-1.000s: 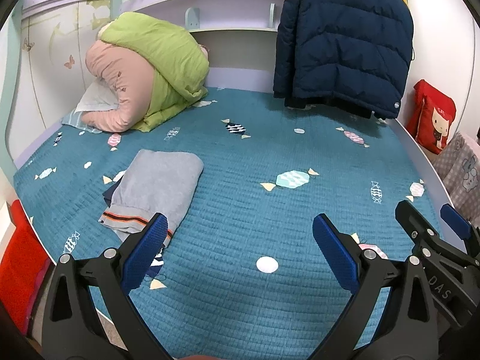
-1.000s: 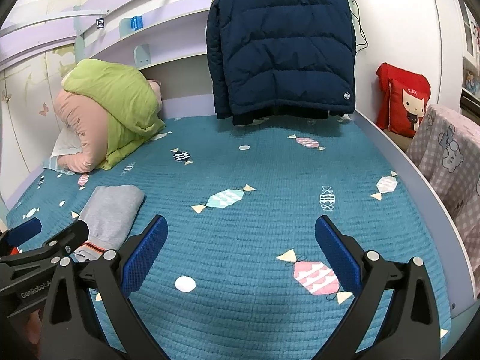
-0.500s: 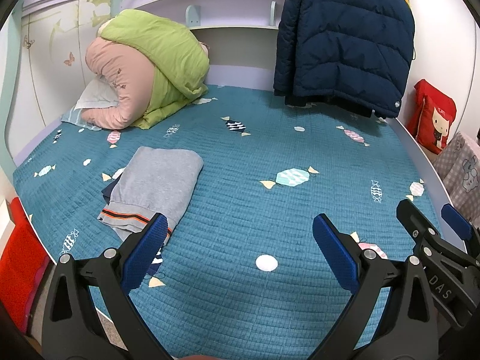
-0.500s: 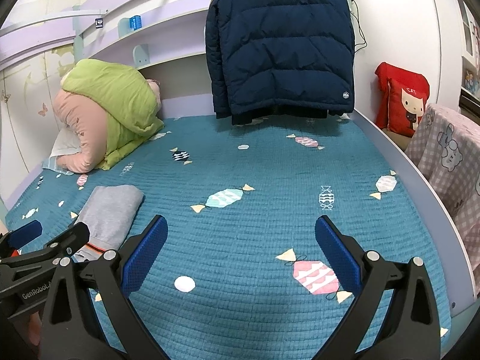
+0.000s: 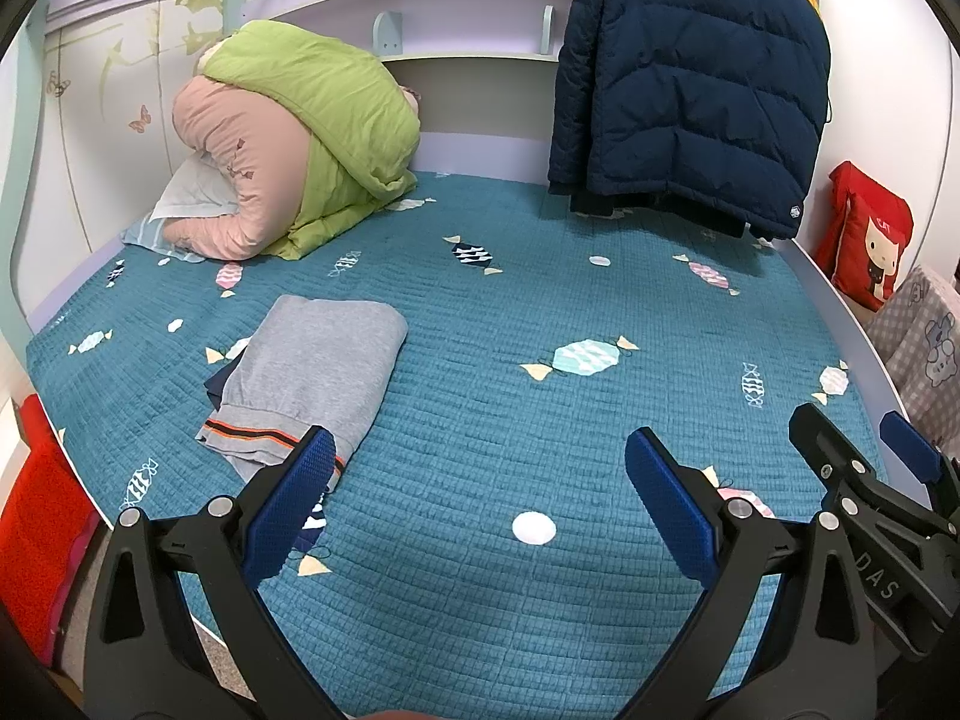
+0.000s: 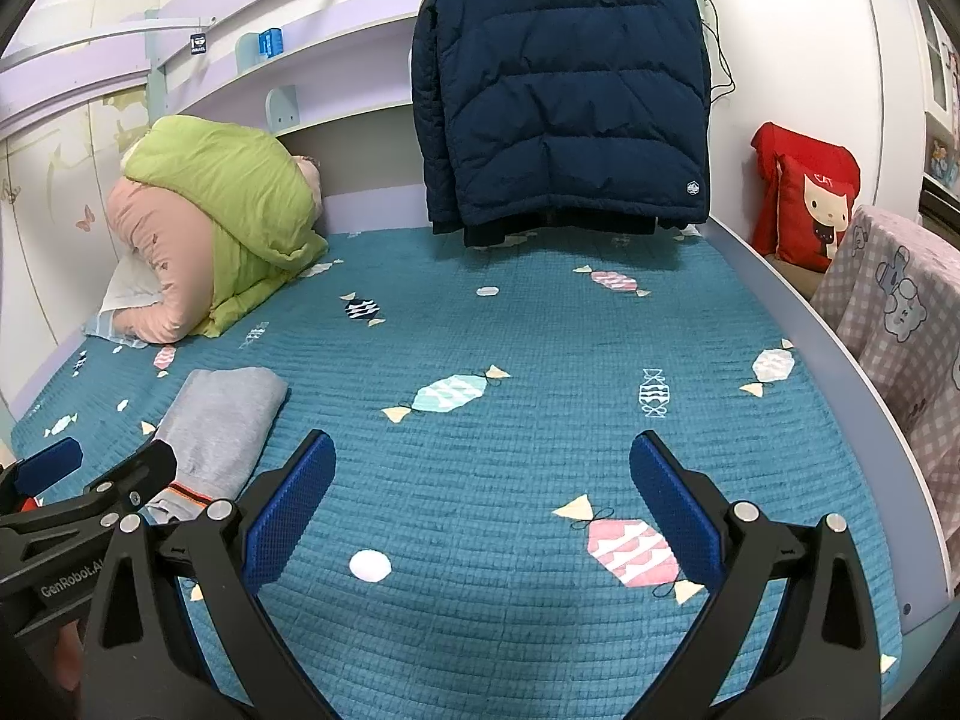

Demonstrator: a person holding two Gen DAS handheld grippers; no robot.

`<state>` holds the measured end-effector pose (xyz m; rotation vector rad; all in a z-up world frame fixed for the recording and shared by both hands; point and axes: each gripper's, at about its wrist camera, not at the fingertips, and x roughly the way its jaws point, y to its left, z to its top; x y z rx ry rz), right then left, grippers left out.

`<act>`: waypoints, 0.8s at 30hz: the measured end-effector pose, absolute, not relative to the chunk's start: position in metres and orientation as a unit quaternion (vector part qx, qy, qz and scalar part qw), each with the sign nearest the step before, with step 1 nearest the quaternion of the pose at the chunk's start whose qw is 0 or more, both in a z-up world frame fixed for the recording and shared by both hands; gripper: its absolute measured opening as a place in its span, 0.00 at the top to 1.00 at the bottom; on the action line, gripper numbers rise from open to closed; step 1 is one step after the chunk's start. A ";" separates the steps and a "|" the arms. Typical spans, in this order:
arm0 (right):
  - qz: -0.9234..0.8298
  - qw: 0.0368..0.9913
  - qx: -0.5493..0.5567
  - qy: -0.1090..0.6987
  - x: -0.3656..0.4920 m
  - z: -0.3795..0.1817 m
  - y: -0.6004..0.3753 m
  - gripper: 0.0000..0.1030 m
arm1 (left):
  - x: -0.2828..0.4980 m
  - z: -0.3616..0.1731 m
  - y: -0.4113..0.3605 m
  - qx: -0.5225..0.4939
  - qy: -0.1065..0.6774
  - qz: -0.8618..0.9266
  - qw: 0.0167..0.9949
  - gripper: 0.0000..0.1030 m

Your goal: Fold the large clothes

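jacket [image 5: 690, 96] top cropped, dark garment [image 5: 217, 383] perhaps underneath

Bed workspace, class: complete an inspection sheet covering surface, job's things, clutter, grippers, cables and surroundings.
Surface: teal quilt with candy print, flat.
Job's things: grey garment folded, lying at the quilt's left; navy puffer jacket hanging at the bed's far end.
Clutter: green and pink duvet bundled in far left corner.
Grippers: left gripper and right gripper open, holding nothing.
Cables: black cable on wall beside jacket.
Surroundings: red cushion, checked blanket at right.
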<state>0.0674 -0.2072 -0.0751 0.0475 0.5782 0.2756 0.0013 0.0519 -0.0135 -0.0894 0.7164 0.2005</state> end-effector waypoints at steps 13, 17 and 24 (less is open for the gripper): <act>0.138 0.948 0.022 0.284 0.066 -0.077 -0.204 0.08 | 0.001 -0.014 0.054 -0.043 0.350 0.097 0.931 0.05; 0.138 0.949 0.020 0.284 0.067 -0.076 -0.205 0.08 | 0.000 -0.014 0.055 -0.043 0.349 0.096 0.931 0.05; 0.139 0.949 0.019 0.283 0.066 -0.077 -0.204 0.08 | 0.000 -0.013 0.055 -0.044 0.349 0.098 0.931 0.05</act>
